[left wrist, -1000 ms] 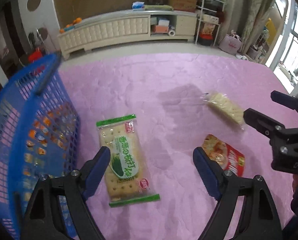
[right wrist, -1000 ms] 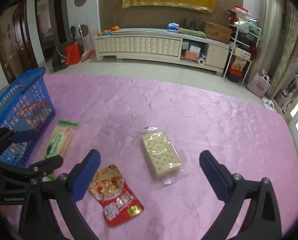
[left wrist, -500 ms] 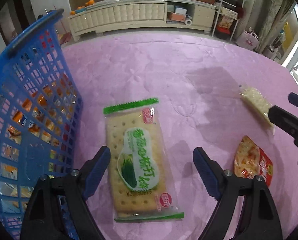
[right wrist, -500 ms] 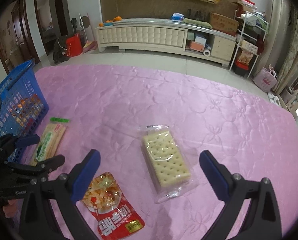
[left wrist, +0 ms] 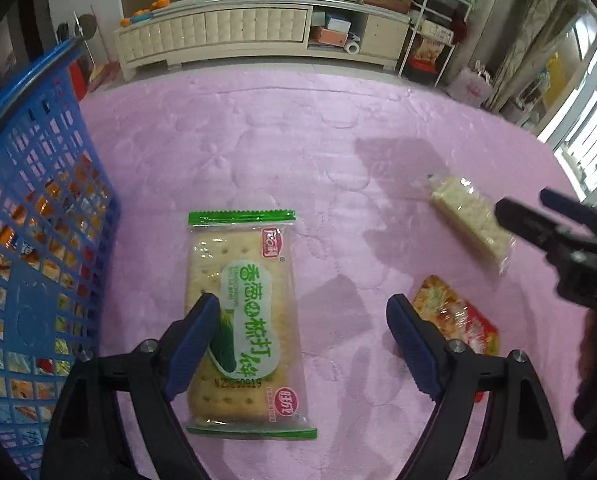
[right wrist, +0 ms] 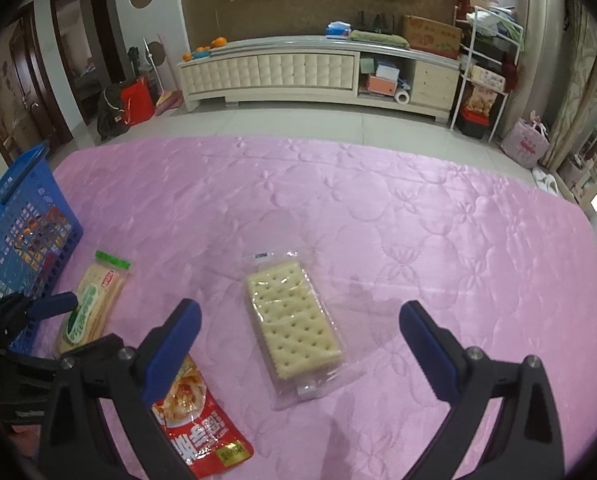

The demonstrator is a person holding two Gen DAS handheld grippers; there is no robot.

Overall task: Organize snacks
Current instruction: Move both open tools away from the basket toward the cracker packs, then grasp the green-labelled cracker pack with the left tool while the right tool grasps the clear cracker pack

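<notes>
With both grippers, left [left wrist: 298, 344] and right [right wrist: 300, 344], released, we see three packets left outside our partly filled blue plastic basket [left wrist: 34, 216].

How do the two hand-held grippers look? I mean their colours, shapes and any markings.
The left gripper and the right gripper look alike: each has two black plastic arms that spread in a V shape. Every arm ends in a dark blue ribbed pad and carries a small silver screw near it. From the right wrist view, faint pale lettering shows on the left gripper's body, too small to read. No cables or sleeves can be seen.
</notes>
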